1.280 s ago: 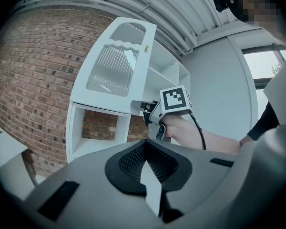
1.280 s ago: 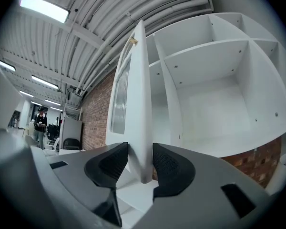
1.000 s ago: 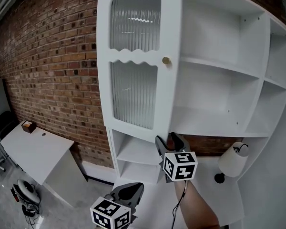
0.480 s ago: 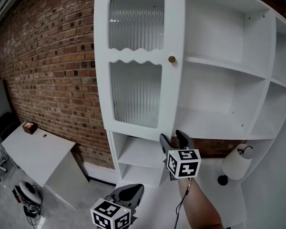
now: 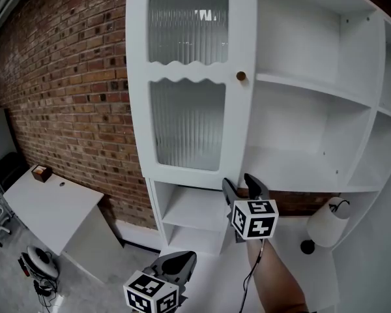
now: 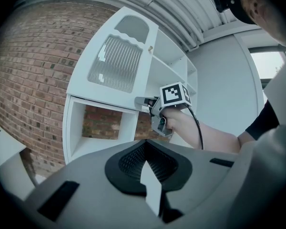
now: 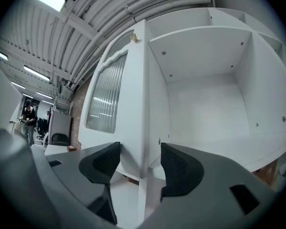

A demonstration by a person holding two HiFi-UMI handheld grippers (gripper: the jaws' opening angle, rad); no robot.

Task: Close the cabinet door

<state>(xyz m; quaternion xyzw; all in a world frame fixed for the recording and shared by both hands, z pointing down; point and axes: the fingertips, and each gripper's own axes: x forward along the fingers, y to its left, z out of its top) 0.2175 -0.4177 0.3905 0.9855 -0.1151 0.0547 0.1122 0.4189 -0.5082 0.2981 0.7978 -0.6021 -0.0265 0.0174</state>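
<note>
The tall white cabinet door with two ribbed glass panels (image 5: 186, 126) stands partly open, swung out from the left side of the white open-shelved cabinet (image 5: 300, 126). A small round brass knob (image 5: 241, 75) sits on the door's free edge. The cabinet stands against a red brick wall (image 5: 65, 96).

The right gripper (image 5: 241, 183) is raised to the bottom corner of the door, just under that free edge. In the right gripper view its jaws are spread, and the door's thin vertical edge (image 7: 144, 123) runs down between them, nearer the left jaw. The glass face lies to the left and the bare shelves to the right. Whether either pad actually touches the wood is hard to judge.

The left gripper (image 5: 177, 261) hangs low and well apart from the door. Its jaws appear pressed together with nothing in them.

Lower left is a white tabletop (image 5: 49, 204) carrying a small brown box (image 5: 39, 172). A white lamp (image 5: 326, 223) sits at the lower right.
</note>
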